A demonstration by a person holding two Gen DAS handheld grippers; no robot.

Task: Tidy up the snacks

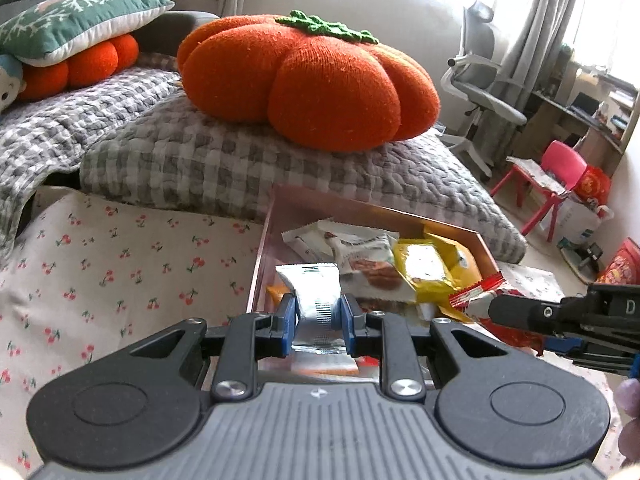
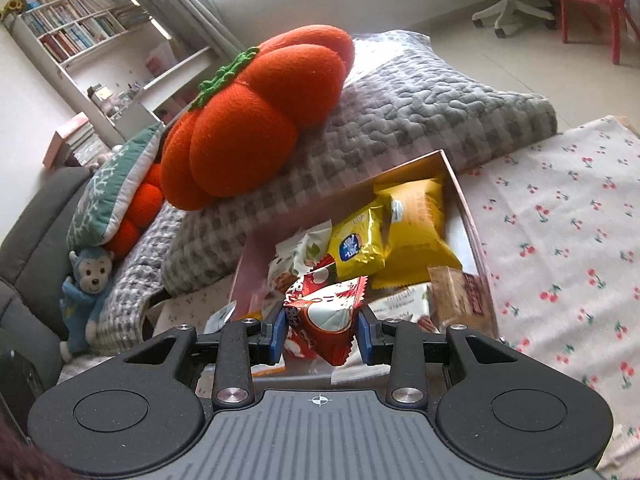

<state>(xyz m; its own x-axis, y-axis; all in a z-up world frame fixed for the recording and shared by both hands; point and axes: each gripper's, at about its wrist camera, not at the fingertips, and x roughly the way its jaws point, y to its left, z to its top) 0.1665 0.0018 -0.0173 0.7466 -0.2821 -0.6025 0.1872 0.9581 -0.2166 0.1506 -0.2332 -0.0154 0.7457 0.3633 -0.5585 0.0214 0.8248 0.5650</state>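
A shallow pink box (image 1: 264,236) (image 2: 476,236) sits on the cherry-print cloth and holds several snack packets, among them yellow packets (image 1: 424,268) (image 2: 416,216) and white ones (image 1: 352,248). My left gripper (image 1: 318,312) is shut on a silver packet (image 1: 316,292) over the box's near left part. My right gripper (image 2: 322,330) is shut on a red and white packet (image 2: 324,312) over the box's near end. The right gripper also shows at the right edge of the left wrist view (image 1: 560,316), with the red packet (image 1: 476,292) at its tip.
A large orange pumpkin cushion (image 1: 308,80) (image 2: 248,128) lies on a grey checked quilt (image 1: 224,160) just behind the box. Cherry-print cloth (image 1: 120,272) (image 2: 560,240) spreads on both sides. Pillows and a blue plush monkey (image 2: 86,288) are at the left. A red chair (image 1: 556,176) stands on the floor.
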